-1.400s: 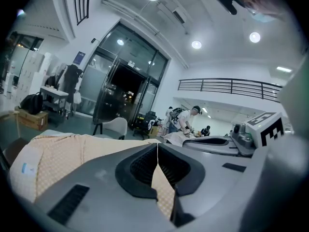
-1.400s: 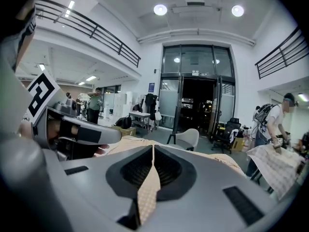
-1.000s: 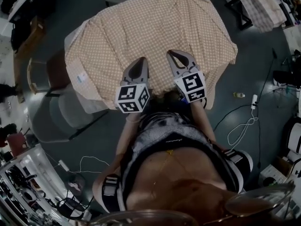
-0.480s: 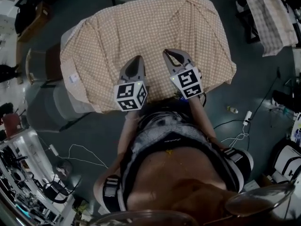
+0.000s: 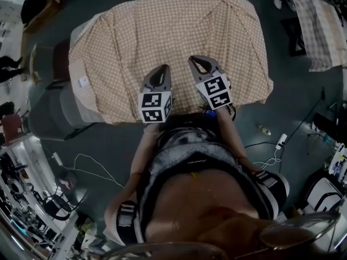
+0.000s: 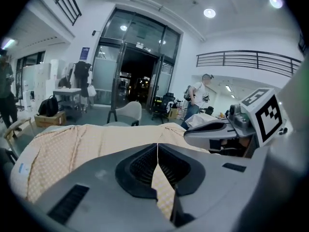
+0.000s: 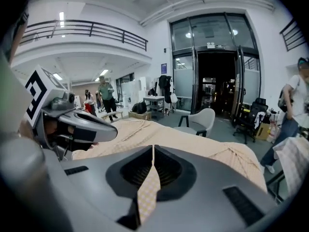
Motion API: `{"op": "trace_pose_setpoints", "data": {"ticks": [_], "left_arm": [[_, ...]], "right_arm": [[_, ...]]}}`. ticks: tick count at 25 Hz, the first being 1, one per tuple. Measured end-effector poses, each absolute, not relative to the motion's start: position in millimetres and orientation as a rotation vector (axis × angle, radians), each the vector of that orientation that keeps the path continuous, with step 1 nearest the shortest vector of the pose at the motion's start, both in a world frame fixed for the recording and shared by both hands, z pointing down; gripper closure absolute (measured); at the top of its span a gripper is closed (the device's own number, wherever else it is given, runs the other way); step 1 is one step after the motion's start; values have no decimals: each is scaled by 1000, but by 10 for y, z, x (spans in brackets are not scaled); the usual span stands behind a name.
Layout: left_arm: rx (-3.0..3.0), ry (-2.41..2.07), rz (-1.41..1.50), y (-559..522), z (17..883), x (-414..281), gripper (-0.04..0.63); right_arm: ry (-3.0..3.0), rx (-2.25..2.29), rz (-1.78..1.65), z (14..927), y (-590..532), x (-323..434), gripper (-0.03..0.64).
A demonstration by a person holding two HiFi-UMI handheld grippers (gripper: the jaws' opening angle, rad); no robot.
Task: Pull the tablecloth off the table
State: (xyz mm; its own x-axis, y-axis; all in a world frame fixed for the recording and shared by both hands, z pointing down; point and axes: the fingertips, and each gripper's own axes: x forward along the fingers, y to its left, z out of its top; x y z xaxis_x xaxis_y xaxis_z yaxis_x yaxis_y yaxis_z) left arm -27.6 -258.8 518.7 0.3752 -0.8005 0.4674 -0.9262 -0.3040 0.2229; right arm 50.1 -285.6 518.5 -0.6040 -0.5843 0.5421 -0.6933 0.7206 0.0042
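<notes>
An orange checked tablecloth (image 5: 162, 31) covers the table, and its near edge hangs in front of the person. Both grippers rest side by side on its near part. My left gripper (image 5: 161, 68) is shut, with a thin fold of the tablecloth (image 6: 161, 187) pinched between its jaws (image 6: 157, 146). My right gripper (image 5: 194, 60) is shut the same way, and a strip of the tablecloth (image 7: 147, 192) runs out of its closed jaws (image 7: 153, 149). Each gripper view shows the other gripper beside it over the cloth: the right gripper (image 6: 212, 129) and the left gripper (image 7: 82, 124).
Grey chairs (image 5: 59, 112) stand at the table's left side and a white chair (image 6: 126, 112) at its far end. A second checked cloth (image 5: 320, 26) lies on a stand at the upper right. Cables (image 5: 81, 164) and a bottle (image 5: 263, 130) lie on the floor. People (image 6: 198, 98) stand in the background.
Both grippers stay shut on the cloth near its front edge. The head view has swung, so the table now sits squarer in the picture. The cloth's lie looks nearly the same.
</notes>
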Motion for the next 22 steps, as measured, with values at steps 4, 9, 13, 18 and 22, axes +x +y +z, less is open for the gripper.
{"op": "trace_pose_setpoints", "data": {"ticks": [4, 9, 13, 18, 22], "left_arm": [[2180, -1462, 437, -2576, 5412, -318, 586], [2146, -1421, 525, -2527, 5741, -376, 586], [2086, -1368, 536, -2502, 5970, -448, 586], [2035, -1314, 558, -2467, 6252, -488, 586], [1992, -1253, 612, -2418, 6514, -464, 586]], "right_arm": [[-2427, 974, 406, 5337, -2855, 439, 552], [-2335, 949, 423, 5726, -2763, 437, 551], [-2253, 872, 430, 6072, -2656, 397, 551], [-2167, 785, 459, 6487, -2539, 357, 551], [-2079, 732, 483, 6846, -2458, 402, 551]]}}
